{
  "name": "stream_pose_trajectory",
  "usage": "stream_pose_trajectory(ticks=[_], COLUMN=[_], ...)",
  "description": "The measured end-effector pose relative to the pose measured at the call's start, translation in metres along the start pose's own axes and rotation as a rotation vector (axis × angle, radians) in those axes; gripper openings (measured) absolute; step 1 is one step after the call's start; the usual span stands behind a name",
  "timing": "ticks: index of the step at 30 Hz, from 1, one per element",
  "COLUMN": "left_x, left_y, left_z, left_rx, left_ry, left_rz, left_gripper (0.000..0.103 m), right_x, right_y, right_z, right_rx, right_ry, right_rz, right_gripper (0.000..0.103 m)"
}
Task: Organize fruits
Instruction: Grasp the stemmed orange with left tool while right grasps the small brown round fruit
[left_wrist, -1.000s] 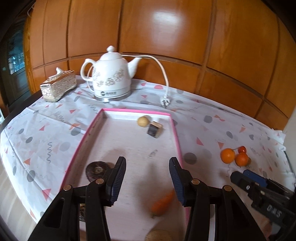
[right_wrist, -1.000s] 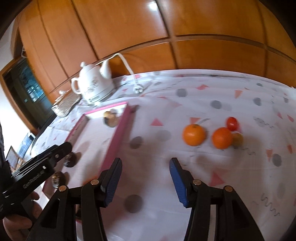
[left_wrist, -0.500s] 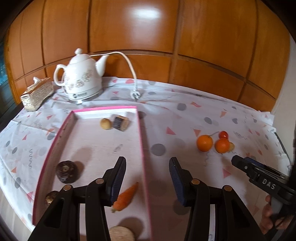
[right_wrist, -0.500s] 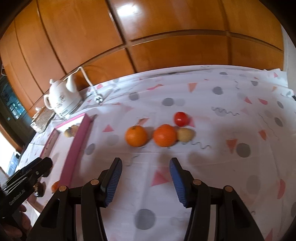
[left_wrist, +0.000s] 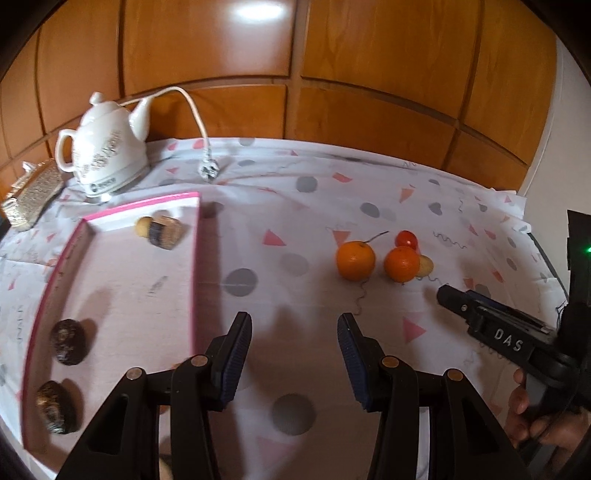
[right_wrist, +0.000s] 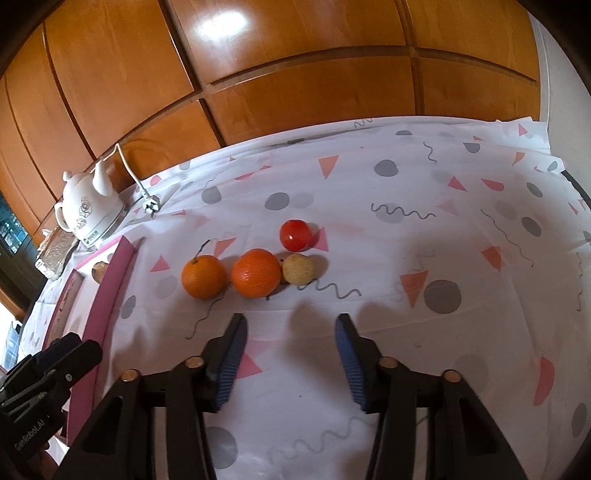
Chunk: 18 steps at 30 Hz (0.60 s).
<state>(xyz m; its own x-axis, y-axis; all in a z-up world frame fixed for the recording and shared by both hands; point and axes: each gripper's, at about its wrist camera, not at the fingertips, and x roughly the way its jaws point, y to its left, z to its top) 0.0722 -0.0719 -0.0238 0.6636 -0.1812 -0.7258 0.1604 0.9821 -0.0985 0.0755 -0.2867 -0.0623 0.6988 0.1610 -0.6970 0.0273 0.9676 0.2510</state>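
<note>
- Beside the pink-rimmed tray (left_wrist: 194, 266), on its right, four fruits sit loose on the patterned cloth of the table (right_wrist: 424, 206): an orange with a stem (right_wrist: 204, 277), a second orange (right_wrist: 256, 273) just beside it, a small yellowish fruit (right_wrist: 298, 268) touching that second orange, and a red tomato (right_wrist: 294, 234) just behind them.
- Inside the tray lie a small yellow fruit (left_wrist: 142, 226) and a striped brown piece (left_wrist: 164, 235) near its far end, and two dark lumps (left_wrist: 68, 341) by its left wall; what these are I cannot tell.
- Judged from this layout, the sorting is only partly done: nothing from the group right of the tray has been gathered yet.
- The right tool (right_wrist: 290, 356) hovers short of the second orange and the yellowish fruit; its jaws are closing with nothing between them.
- The left tool (left_wrist: 295, 356) hangs over bare cloth just right of the tray, jaws spread and empty.
- Behind the tray stand a white kettle (left_wrist: 101, 151) and a woven box (left_wrist: 31, 192), apart from the fruit.
- What is likely left: lifting each of the four fruits and setting them in place.
</note>
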Motion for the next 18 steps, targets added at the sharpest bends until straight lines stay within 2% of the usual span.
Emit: stream_pose_trajectory(ticks=[2,8,13,15,18], left_x=[0.008,0.035,0.053,0.059,0.068], left_y=[-0.006,-0.024,-0.031,-0.033,-0.035], left_z=[0.004,0.020,0.030,0.034,0.038], left_rx=[0.002,-0.007,-0.028,-0.038,-0.045], left_ry=[0.008,0.035,0.045,0.047,0.055], left_rz=[-0.016,-0.066,-0.076,-0.075,-0.083], left_gripper=[0.049,0.051,0.054,0.057,0.058], right_x=[0.002,0.007,0.016,0.020,0.027], right_y=[-0.001,-0.003,-0.005,-0.006,-0.009], right_z=[0.001,0.007,0.016,0.020,0.026], right_rx=[-0.001,-0.013,-0.019,-0.020,-0.015], right_ry=[0.001,-0.002,0.000,0.001,0.007], right_rz=[0.003,-0.001,-0.012,-0.017,-0.015], right_gripper=[0.039,0.039,0.039,0.034,0.033])
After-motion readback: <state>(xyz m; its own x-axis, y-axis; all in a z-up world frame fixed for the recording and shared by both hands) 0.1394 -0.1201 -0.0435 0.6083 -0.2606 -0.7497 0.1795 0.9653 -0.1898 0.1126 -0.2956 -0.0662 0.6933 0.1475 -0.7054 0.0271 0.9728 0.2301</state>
